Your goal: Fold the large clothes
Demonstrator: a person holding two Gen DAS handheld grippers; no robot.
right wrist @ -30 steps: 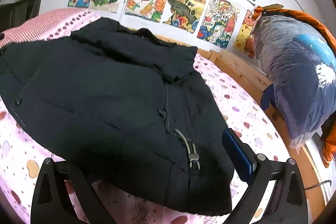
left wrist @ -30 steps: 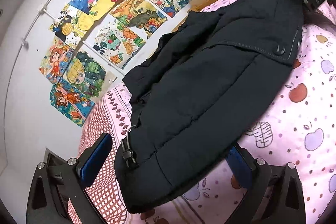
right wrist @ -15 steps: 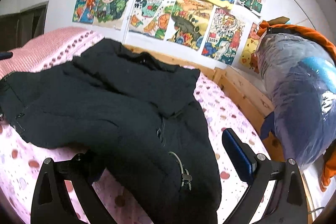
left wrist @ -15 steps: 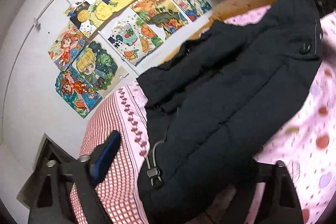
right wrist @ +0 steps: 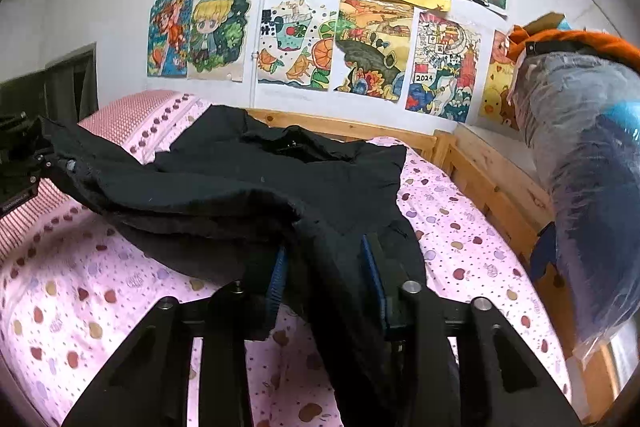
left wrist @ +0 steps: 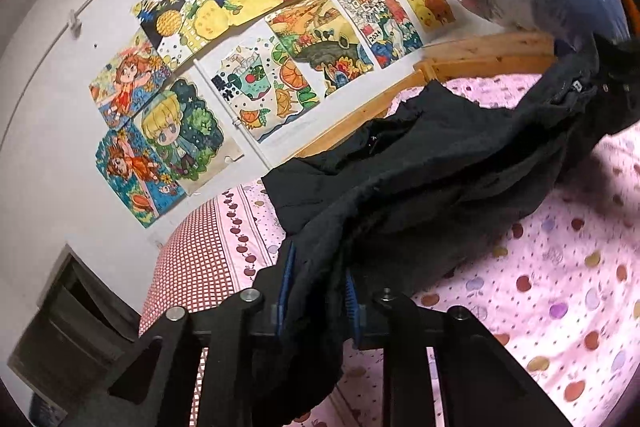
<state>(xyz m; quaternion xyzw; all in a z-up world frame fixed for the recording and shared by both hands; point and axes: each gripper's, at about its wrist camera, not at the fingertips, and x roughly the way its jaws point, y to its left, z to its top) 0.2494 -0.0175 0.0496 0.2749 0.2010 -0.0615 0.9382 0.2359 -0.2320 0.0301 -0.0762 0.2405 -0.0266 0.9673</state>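
Observation:
A large black padded jacket (left wrist: 420,171) lies on a bed with a pink apple-print sheet (left wrist: 560,267); it also shows in the right wrist view (right wrist: 280,179). My left gripper (left wrist: 316,291) is shut on the jacket's hem at one bottom corner and holds it raised off the sheet. My right gripper (right wrist: 324,279) is shut on the hem at the other bottom corner, also raised. The hem edge sags between the two grippers. The collar end rests on the bed by the wall. The left gripper (right wrist: 20,167) shows at the left edge of the right wrist view.
A wooden bed rail (right wrist: 492,183) runs along the wall and the right side. Children's drawings (right wrist: 320,27) cover the wall. A plastic-wrapped bundle (right wrist: 592,163) with orange cloth hangs at the right. A red checked pillow (left wrist: 192,267) lies at the left.
Both grippers were open around the jacket's bottom edge and have shut on it. They have lifted the hem off the sheet, so the lower half now hangs raised.

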